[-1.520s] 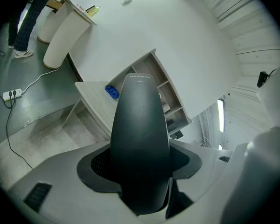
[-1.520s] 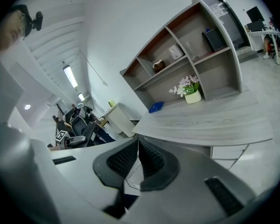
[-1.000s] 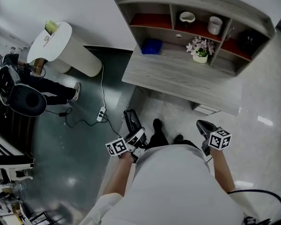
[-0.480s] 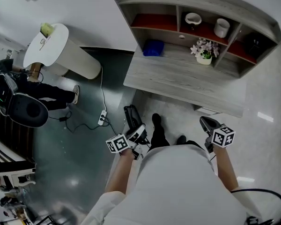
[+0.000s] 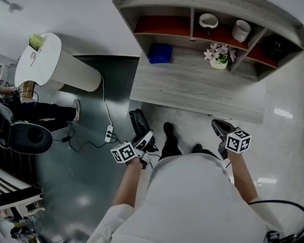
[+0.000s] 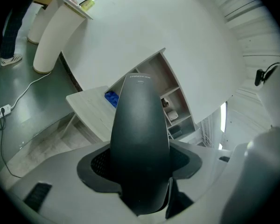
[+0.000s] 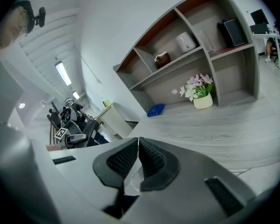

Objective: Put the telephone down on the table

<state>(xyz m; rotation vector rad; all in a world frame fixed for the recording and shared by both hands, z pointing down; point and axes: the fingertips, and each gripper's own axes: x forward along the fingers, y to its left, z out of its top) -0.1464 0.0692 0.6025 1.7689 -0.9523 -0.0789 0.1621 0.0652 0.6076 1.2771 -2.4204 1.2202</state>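
Note:
The telephone point(image 5: 138, 123) is a black handset, and my left gripper point(image 5: 144, 140) is shut on it at waist height, short of the table's front edge. In the left gripper view the telephone point(image 6: 140, 139) stands up between the two pads and points toward the grey wooden table point(image 6: 88, 108). My right gripper point(image 5: 220, 128) hangs at the other side of my body. Its pads point(image 7: 149, 157) are pressed together with nothing between them. The table point(image 5: 192, 90) lies just ahead of both grippers, its near part bare.
A shelf unit at the table's back holds a blue object point(image 5: 159, 53), a flower pot point(image 5: 219, 56) and two cups point(image 5: 209, 20). A white stand point(image 5: 50, 65) is at left. A power strip point(image 5: 109, 133) with its cable lies on the floor. A person sits at far left point(image 5: 40, 113).
The head view has shifted a little, so the table sits slightly further left and nearer. Both grippers keep their places at my sides, the left still holding the telephone.

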